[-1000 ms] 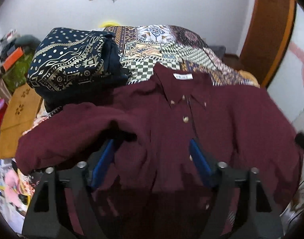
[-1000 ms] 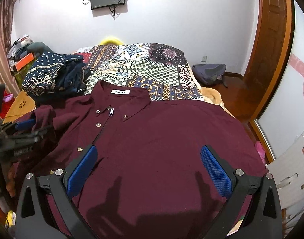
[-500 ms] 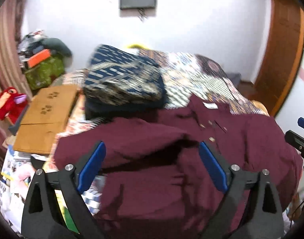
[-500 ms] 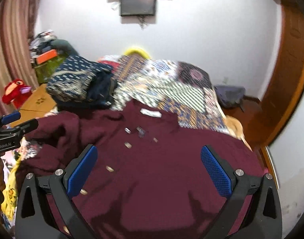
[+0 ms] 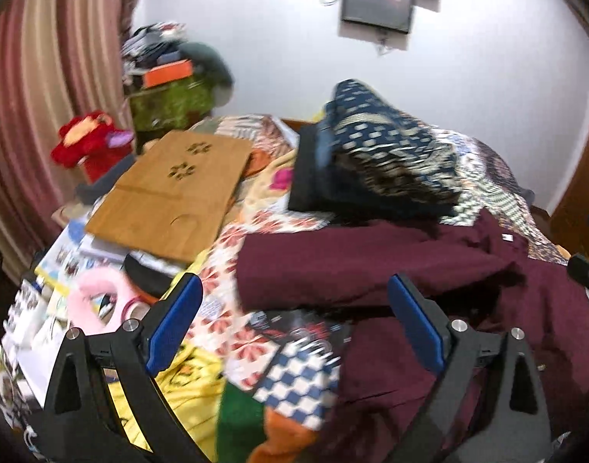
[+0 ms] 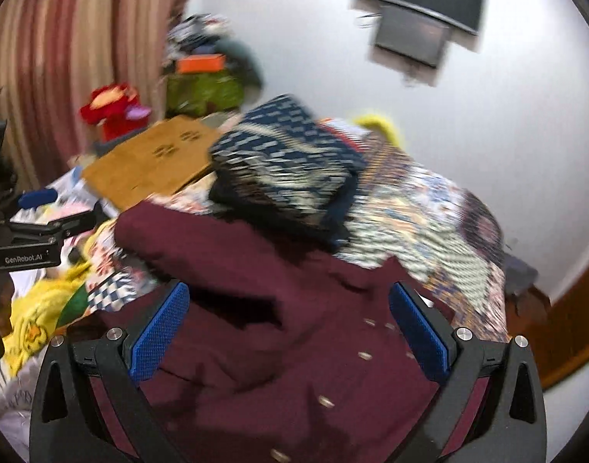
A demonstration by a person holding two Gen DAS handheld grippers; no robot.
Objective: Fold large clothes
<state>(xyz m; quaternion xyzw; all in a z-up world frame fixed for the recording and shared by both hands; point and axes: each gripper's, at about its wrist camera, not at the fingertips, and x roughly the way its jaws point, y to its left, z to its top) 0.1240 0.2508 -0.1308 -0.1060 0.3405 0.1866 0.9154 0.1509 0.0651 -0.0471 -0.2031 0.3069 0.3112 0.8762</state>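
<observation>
A maroon shirt (image 5: 429,270) lies spread on a patchwork bed (image 5: 498,193), one sleeve folded across it. A navy patterned stack (image 5: 383,158) sits beyond. The left gripper (image 5: 294,324) and right gripper (image 6: 290,328) hover with jaws wide apart, holding nothing.

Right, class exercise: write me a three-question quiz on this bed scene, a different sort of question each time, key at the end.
1. True or false: the left gripper is shut on the maroon shirt.
2. Which lies behind the shirt on the bed? A) navy patterned folded clothes B) a white towel C) a pair of jeans
3. Fill in: the shirt's sleeve lies folded across its ____.

Key: 1 false, both the left and the right gripper are open and empty; 2 A; 3 front.
</observation>
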